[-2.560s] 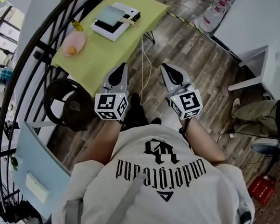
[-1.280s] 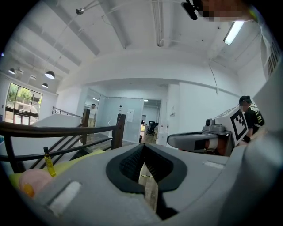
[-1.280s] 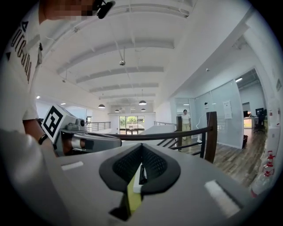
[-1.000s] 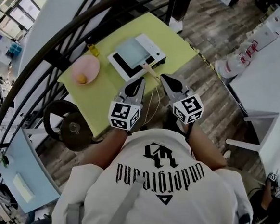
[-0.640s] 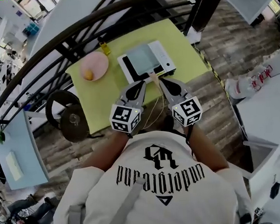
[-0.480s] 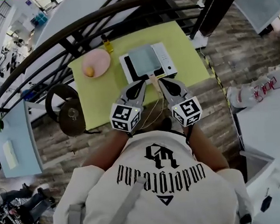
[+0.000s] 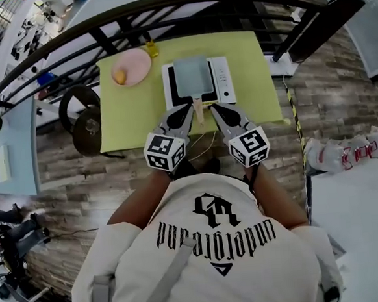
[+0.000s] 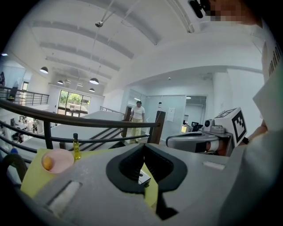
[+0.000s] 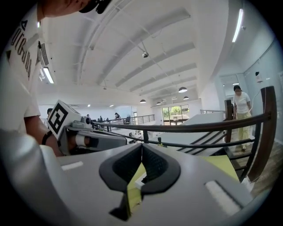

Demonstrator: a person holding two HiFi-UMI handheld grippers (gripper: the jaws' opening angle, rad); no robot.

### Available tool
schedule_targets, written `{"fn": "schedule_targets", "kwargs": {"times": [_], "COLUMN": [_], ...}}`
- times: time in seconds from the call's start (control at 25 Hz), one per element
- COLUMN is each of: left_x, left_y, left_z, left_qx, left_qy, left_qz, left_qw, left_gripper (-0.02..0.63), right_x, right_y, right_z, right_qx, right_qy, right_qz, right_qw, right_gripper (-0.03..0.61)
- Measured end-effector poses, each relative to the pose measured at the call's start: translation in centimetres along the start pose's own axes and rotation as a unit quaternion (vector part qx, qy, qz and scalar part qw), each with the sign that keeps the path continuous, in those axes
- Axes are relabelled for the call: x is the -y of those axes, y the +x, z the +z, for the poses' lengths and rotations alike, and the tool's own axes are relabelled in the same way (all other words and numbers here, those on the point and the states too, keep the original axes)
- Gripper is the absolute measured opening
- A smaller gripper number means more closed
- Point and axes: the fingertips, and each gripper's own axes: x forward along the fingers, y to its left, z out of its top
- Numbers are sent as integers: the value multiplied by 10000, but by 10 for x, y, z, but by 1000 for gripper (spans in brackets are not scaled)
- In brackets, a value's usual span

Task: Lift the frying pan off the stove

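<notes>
A rectangular grey-blue frying pan (image 7: pixel 192 76) sits on a white stove (image 7: pixel 221 79) on the lime-green table (image 7: pixel 130 112). Its wooden handle (image 7: pixel 199 108) points toward me. My left gripper (image 7: pixel 186 109) and right gripper (image 7: pixel 213 108) hover at the table's near edge, one on each side of the handle tip. Both are shut, with nothing between their fingers. In the left gripper view the left gripper (image 8: pixel 143 146) has its jaws together and a corner of the stove (image 8: pixel 144 178) shows beneath them. The right gripper (image 9: pixel 142 147) in its own view is likewise shut and empty.
A pink plate (image 7: pixel 131 66) with an orange and a small yellow bottle (image 7: pixel 152 50) stand at the table's far left. A black railing (image 7: pixel 164 5) curves behind the table. A black round stool (image 7: pixel 84 120) stands left of it; packed bottles (image 7: pixel 345 152) lie at the right.
The table with the stove has come from the upper left to straight in front of me. Both grippers stay shut and now flank the pan's handle at the near edge.
</notes>
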Motion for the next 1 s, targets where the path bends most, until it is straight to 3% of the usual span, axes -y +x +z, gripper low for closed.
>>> {"fn": "schedule_targets", "kwargs": {"times": [0.24,0.52,0.84,1.0], "left_x": [-14,-39,-44,-43], "left_y": [8,16,31,43], "left_z": [-24,-79,-142,-170], "left_qx": [-215,-732,-1316,-1505], "left_qy": [-250,-993,-2036,-2677], "left_qz": [237,191,-216,-509], "left_qw": [9992,9922,9699,9503], "left_gripper": [48,134,300,338], "right_x": [15,24,34,44], "right_y": [14,40,67,79], "right_z": [-28,-69,-127,-153], "right_qx": [-262,-709,-1172,-1378], "right_qy": [477,1200,2381,2878], "right_qz": [337,602,789,771], "right_qw": [9979,9884,9609,9446], "right_gripper": [51,120,213,235]}}
